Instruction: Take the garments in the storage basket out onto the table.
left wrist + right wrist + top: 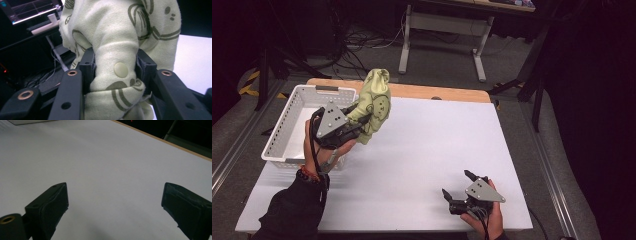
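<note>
Fingers [86, 66] of the left gripper [353, 125] are clamped on the pale green garment [374, 102], held up beside the white basket [282, 135]; right gripper [458, 187] is spread wide, well away from the basket – looks mid-carry; next, a swing over the basket is needed.

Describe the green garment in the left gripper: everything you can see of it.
The garment is pale yellow-green knit cloth, soft-looking, printed with dark olive looping lines and dots, with a round pale snap button on a fold. It is bunched up, not spread, and held in the air above the table's left part, beside the white basket. The left gripper is clamped on a thick fold; its black jaws press the cloth from both sides. Cloth rises above the jaws and hangs below them.
</note>
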Demonstrator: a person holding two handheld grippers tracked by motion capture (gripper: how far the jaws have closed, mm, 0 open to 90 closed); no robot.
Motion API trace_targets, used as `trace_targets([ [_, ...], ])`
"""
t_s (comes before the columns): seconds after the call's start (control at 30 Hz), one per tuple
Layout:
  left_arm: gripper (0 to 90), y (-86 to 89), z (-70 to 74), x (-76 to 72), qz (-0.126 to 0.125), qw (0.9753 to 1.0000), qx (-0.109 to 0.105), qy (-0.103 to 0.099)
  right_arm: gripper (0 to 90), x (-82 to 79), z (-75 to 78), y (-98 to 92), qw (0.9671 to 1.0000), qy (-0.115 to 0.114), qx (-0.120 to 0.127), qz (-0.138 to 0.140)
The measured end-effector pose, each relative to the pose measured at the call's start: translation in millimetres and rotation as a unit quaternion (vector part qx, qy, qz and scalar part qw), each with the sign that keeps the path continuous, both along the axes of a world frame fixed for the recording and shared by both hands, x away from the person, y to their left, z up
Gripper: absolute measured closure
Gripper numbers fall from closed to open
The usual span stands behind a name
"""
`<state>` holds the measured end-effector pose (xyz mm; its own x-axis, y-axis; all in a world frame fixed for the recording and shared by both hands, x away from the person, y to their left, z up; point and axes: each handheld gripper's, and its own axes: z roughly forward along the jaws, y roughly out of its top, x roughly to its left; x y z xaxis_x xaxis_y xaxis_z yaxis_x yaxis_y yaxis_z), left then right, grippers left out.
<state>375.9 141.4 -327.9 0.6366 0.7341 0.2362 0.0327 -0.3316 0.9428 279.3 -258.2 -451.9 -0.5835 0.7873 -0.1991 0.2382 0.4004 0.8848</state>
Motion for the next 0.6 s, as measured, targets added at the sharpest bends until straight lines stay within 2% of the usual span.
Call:
trace_targets([
  [0.3,59.0,-13.2,-0.3,-4.9,-0.024,0.9997,0.01,0.0,7.9,-0.3,0.2,0.6,1.0,0.0,-0.002,0.001],
  [0.6,58.9,-29.5,-2.3,-9.7,-0.053,0.9982,0.029,-0.003,8.0,-0.1,-0.6,1.7,1.0,0.003,-0.004,0.003],
])
